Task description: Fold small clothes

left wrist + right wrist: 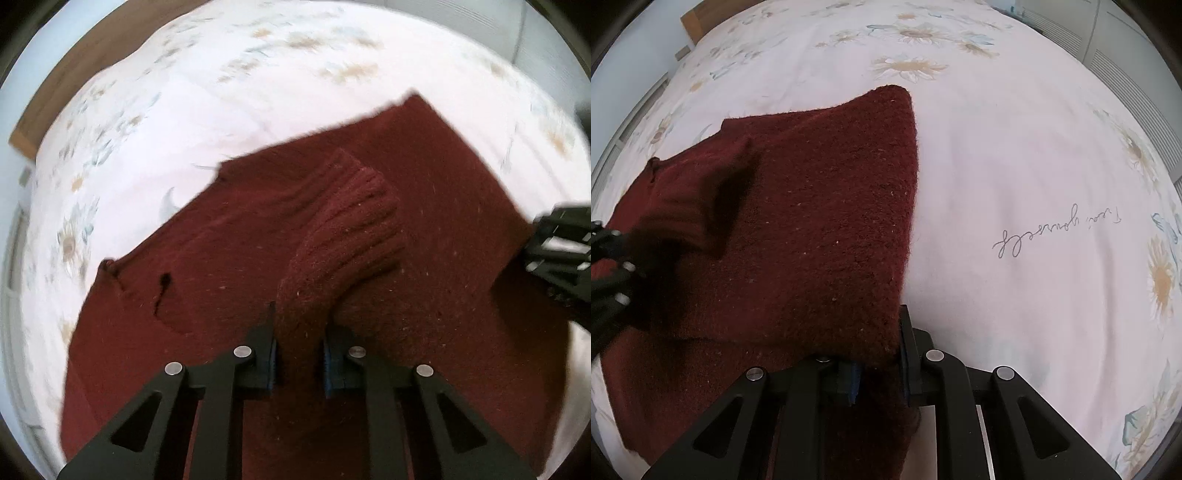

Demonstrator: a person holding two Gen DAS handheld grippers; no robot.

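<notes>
On top of a pale floral bedsheet (1015, 155), a dark red knit sweater (229, 236) lies spread, w/ its body mostly flat. L gripper (300, 354) has its jaws narrowed onto a sleeve (343, 236), pinching the fabric btwn the blue pads; the ribbed cuff end arcs up and fwd over the sweater's body. R gripper (877, 373) is clamped on the sweater's right edge, fabric bunched btwn its pads and draping over the left finger. From the left wrist view, R gripper sits at the far right edge of the garment; from the right wrist view, L gripper is a dark blur at the left, over the sweater. Sheet has daisy prints plus a line of cursive script (1056, 236) beside the sweater. A wooden headboard (74, 74) shows at the bed's far side.
</notes>
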